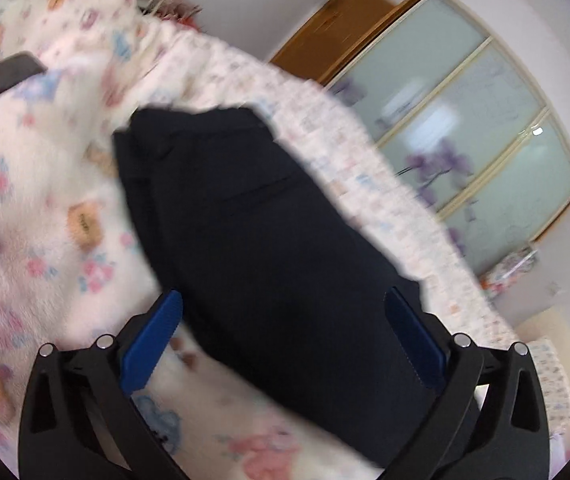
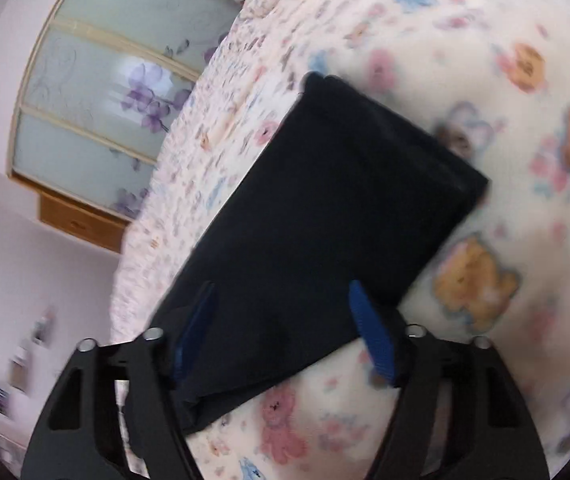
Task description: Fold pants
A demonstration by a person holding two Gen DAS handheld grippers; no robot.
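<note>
Dark navy pants (image 1: 253, 240) lie flat on a white fleece blanket (image 1: 45, 208) printed with teddy bears and flowers, close to the bed's edge. In the right wrist view the pants (image 2: 325, 220) read as a folded, roughly rectangular stack with one straight end farthest from the camera.

Left gripper (image 1: 283, 336): jaws spread wide, blue finger pads (image 1: 153, 344) either side of the near end of the cloth. Nothing pinched between them — fabric just passes under the gap. Can't tell whether the tips touch the cloth.

Right gripper (image 2: 283, 328): also spread wide, straddling the near end of the stack. Left blue pad sits over dark fabric, right pad (image 2: 373, 336) at the stack's edge over the blanket. No grip on anything.

Both frames are motion-blurred, so fine creases and seams aren't readable.

Background: a wardrobe (image 1: 465, 140) with frosted glass sliding doors carrying purple flower prints, wood frame — also visible in the right view (image 2: 117, 88). A dark flat object (image 1: 1, 76) lies on the blanket at far left; can't identify it.
</note>
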